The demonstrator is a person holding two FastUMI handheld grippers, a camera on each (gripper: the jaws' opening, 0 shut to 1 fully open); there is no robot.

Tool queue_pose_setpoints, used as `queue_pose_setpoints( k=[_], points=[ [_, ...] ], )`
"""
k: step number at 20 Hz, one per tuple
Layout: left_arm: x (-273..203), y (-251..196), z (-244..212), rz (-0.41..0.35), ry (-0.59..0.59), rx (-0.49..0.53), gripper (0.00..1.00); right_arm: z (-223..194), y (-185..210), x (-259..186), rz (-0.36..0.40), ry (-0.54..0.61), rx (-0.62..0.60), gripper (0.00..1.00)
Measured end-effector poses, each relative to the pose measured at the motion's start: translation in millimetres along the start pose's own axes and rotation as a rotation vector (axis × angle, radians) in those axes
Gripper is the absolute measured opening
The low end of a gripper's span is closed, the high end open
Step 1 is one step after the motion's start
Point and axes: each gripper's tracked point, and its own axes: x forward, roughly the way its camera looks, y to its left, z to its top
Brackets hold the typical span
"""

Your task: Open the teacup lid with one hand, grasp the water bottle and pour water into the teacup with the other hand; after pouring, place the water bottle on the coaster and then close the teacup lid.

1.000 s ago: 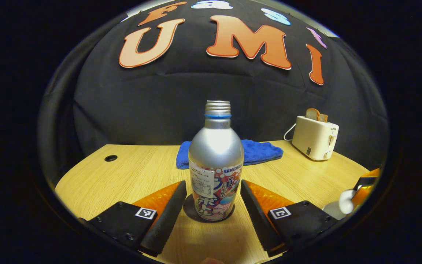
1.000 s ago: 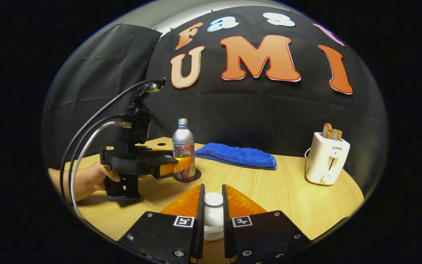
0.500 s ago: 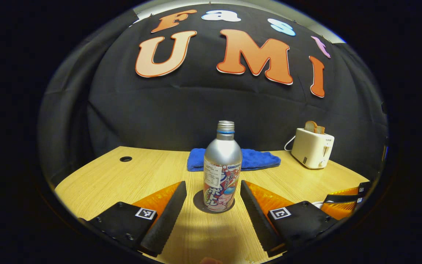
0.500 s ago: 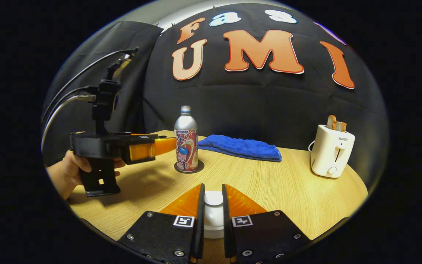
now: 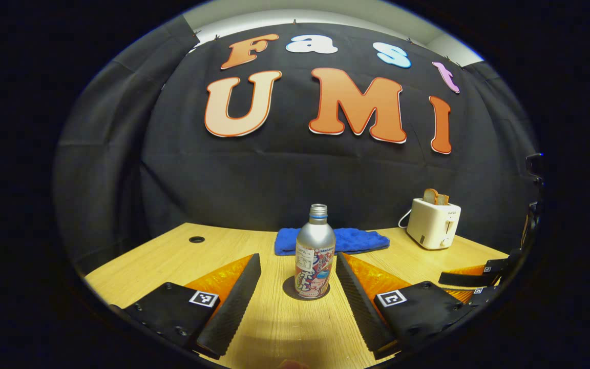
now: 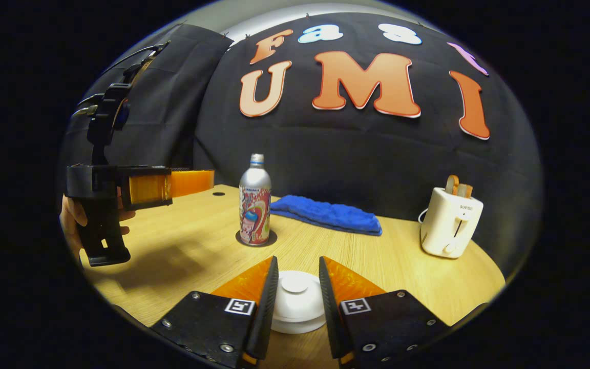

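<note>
Tabletop (image 5: 162, 256) scene: spread left gripper (image 5: 298, 266) has backed off water bottle (image 5: 315, 265); right gripper (image 6: 295, 287) loosened around teacup lid (image 6: 296, 302).

Both views look low across the table (image 5: 172, 251) toward the back wall, sharing the water bottle (image 5: 315, 252) (image 6: 254, 207).

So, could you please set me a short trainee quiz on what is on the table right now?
1. True or false: the silver metal bottle stands upright on the dark round coaster.
2. What lies just behind the bottle? A) a folded blue cloth; B) a red bowl; C) a green book.
3. Fill in: the left gripper is ___, its fingers apart and short of the bottle.

Key: 1 true; 2 A; 3 open.
</note>
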Motion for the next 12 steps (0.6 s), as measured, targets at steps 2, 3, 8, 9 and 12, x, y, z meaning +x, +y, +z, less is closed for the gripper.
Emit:
queue_pose_setpoints(
  k=[2,3,8,9,12],
  points=[
    [-9,0,12,0.010,-0.030,0.005,0.96,22,-10,-8,-0.024,-0.057,0.005,0.61],
    [-15,2,19,0.013,-0.046,0.008,0.96,33,-15,-14,-0.038,-0.083,0.002,0.65],
    [-46,-1,49,0.020,-0.097,0.012,1.00,81,-45,-47,-0.114,-0.190,-0.006,0.83],
    [-51,-2,52,0.024,-0.100,0.016,0.97,89,-52,-55,-0.132,-0.209,-0.006,0.84],
    [-67,-3,56,0.029,-0.111,0.011,0.97,103,-66,-74,-0.169,-0.245,-0.020,0.87]
  ],
)
